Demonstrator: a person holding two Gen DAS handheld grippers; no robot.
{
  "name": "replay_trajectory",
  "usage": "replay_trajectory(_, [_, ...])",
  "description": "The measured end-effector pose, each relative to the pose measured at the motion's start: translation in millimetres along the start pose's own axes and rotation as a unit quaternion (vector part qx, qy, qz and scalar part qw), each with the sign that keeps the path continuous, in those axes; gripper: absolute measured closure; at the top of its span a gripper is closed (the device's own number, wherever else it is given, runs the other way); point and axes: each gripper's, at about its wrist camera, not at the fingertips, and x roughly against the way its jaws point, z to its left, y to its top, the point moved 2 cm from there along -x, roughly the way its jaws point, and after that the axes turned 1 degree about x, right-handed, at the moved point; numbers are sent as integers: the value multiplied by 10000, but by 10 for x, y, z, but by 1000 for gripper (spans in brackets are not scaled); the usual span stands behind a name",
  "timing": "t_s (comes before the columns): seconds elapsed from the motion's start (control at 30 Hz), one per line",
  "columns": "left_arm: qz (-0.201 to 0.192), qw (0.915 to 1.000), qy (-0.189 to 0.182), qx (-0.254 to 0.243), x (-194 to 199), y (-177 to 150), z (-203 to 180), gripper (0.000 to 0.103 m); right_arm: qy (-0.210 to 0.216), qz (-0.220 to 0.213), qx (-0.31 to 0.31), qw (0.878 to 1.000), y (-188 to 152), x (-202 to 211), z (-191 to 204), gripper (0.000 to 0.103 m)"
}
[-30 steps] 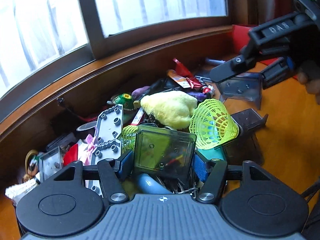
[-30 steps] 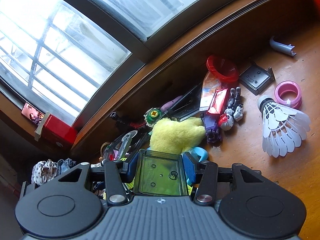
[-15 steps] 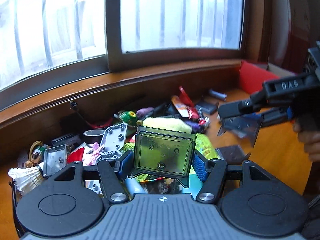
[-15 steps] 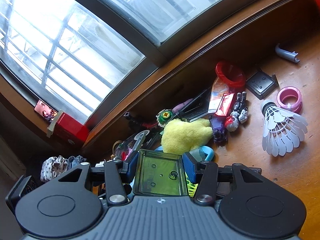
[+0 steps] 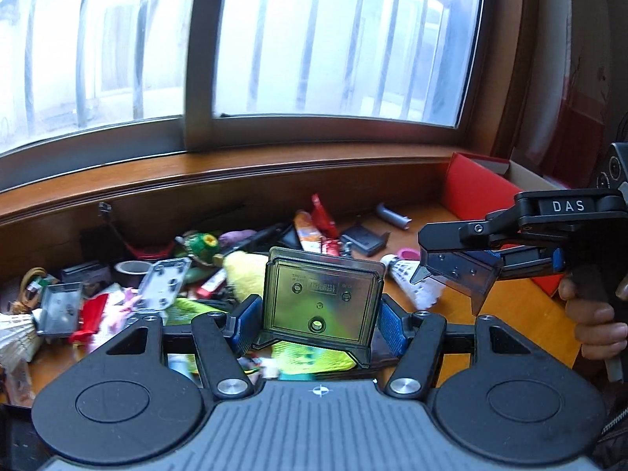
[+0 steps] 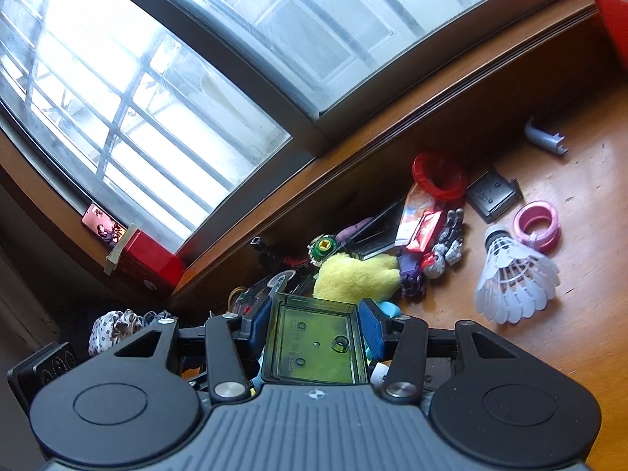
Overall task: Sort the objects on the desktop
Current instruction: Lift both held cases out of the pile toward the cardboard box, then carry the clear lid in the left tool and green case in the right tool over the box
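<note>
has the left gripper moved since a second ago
Yes. The left gripper, shut on a smoky plastic tray, has lifted and tilted up: the window frame now fills far more of its view, and the clutter sits lower.

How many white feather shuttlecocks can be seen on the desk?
2. One shuttlecock lies beside the pink ring; the other at the pile's left edge, partly cut off. More may be hidden.
</note>
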Motion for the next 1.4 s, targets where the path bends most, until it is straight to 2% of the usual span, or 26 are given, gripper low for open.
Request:
replay_trajectory(0.23, [93, 9999, -49, 113, -188, 106, -272, 41, -30, -189, -30, 9998, 83, 285, -140, 52])
replay_trajectory(0.7, [183, 9998, -87, -9, -458, 249, -758, 40, -101, -546, -91, 9984, 242, 780, -427, 52])
replay_trajectory(1.4, [132, 9996, -183, -154, -756, 545, -1267, 40, -50, -986, -81, 9951, 499, 1229, -669, 52])
